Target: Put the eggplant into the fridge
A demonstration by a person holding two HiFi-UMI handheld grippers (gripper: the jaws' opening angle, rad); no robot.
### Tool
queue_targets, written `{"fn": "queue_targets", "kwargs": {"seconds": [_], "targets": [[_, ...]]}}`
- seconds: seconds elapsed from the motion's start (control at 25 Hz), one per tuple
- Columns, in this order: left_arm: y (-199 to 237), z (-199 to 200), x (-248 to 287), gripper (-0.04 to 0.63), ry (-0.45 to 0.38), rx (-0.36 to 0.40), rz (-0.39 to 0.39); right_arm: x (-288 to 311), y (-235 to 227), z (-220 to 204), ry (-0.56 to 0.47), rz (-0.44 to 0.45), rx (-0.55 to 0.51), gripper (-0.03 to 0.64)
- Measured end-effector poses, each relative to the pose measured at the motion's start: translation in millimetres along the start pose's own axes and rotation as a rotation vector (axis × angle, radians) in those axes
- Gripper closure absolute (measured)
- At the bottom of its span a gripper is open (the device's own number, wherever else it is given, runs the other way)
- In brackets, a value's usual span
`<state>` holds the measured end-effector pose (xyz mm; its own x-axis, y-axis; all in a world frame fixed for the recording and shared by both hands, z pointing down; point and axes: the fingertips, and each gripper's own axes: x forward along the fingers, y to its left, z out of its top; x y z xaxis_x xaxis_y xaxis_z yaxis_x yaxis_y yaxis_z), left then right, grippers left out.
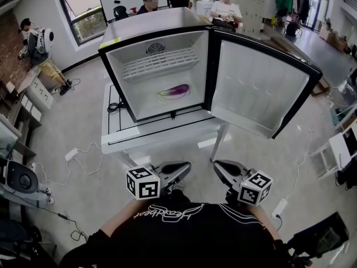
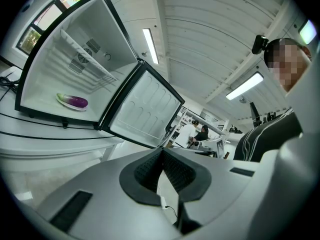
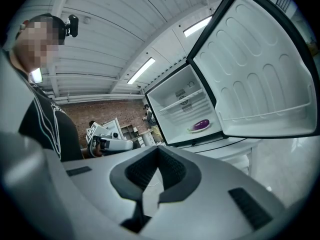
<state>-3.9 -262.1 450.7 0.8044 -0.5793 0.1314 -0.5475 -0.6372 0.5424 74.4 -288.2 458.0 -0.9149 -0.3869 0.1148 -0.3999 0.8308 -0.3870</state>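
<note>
A purple eggplant (image 1: 177,91) lies on a small plate on the floor of the open mini fridge (image 1: 114,44); it also shows as the eggplant (image 2: 77,102) in the left gripper view and the eggplant (image 3: 202,124) in the right gripper view. The fridge door (image 1: 262,88) is swung wide to the right. Both grippers hang low by my body, well short of the fridge. My left gripper (image 1: 186,166) (image 2: 161,152) is shut with nothing in it. My right gripper (image 1: 217,165) (image 3: 157,151) is shut and empty too.
The fridge stands on a white table (image 1: 162,135) with a black cable on its left part. Cables and a power strip (image 1: 71,153) lie on the floor at left. Several people sit behind the fridge (image 1: 226,9). Shelves and equipment line the left wall (image 1: 22,116).
</note>
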Motion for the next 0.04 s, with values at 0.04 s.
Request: {"fn": "queue_targets", "kwargs": {"seconds": [0.04], "targets": [[1.9,0.8,0.6,0.586,0.001,0.001,0.003,1.0,-1.2,0.3,0.0,0.0,0.001,0.611]]}}
